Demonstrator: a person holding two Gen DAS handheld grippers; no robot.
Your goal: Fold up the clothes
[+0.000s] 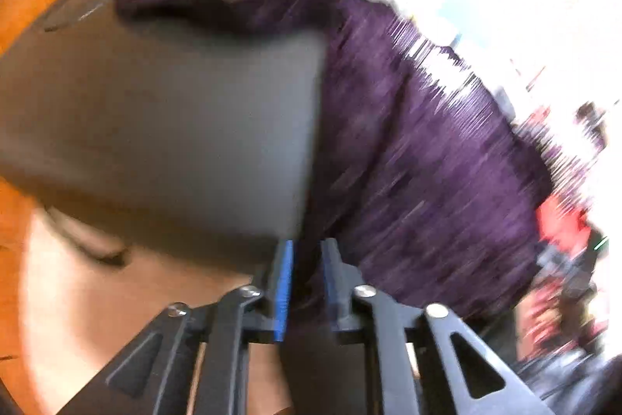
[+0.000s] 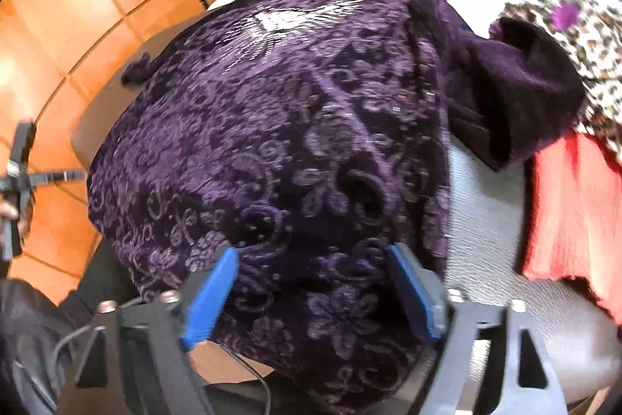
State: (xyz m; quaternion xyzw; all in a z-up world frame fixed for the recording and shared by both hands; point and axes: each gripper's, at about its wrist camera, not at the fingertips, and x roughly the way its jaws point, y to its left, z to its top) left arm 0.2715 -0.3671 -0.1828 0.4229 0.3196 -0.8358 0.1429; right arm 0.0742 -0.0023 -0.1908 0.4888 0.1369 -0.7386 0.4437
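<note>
The purple top [image 2: 295, 142] lies spread across the grey tabletop [image 2: 478, 259], its patterned velvet face up and one dark sleeve [image 2: 517, 96] thrown out to the right. Its near hem hangs over the tabletop's near edge, toward the right tongs [image 2: 311, 294].

The right tongs stand wide open, blue pads on either side of the near hem, gripping nothing. The left tongs [image 1: 307, 282] are nearly closed, and dark purple cloth seems to run down between the blue pads; the left view is badly blurred, so the grip on the top's edge is likely rather than certain. In that view the cloth sits to the right, with bare tabletop to the left.

Judging by how the top lies, the folding is at an early stage. The body is mostly flat, no clean crease shows, and the right sleeve has not been turned in. The other sleeve cannot be made out clearly. Sleeves, sides and a final fold in half appear to be left.

More clothes wait at the far right: a leopard-print piece [image 2: 583, 37] and a red garment [image 2: 571, 205], the red one touching the purple sleeve's end. Both look unfolded. An orange tiled floor [image 2: 97, 6] lies to the left.
</note>
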